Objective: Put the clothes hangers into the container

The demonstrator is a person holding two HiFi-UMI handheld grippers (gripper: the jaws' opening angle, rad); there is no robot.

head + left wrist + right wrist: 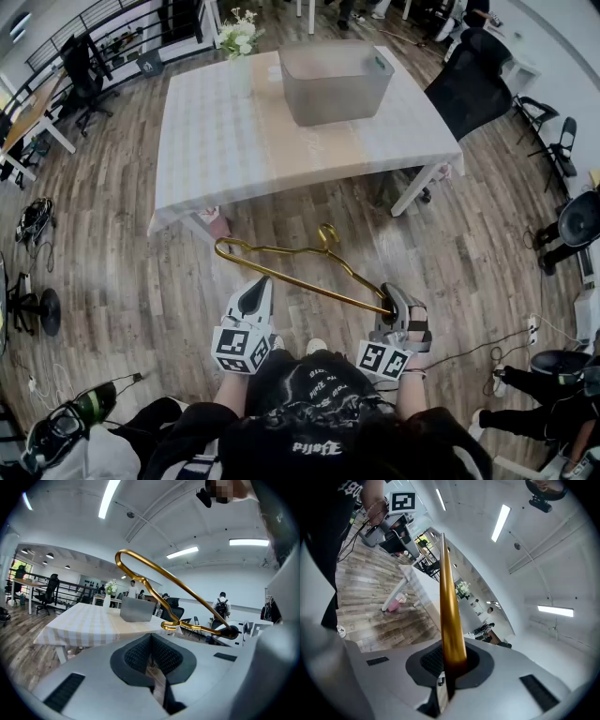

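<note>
Even, bright light is given by ceiling strip lights point(108, 498); a soft shadow is cast beneath the table point(216, 141). Lines are bowed and corners darkened toward every frame edge.

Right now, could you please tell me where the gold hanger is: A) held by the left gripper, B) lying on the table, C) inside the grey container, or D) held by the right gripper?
D: the right gripper has its jaws shut on one end of the hanger, which sticks out in the air over the floor, short of the table and the container.
</note>
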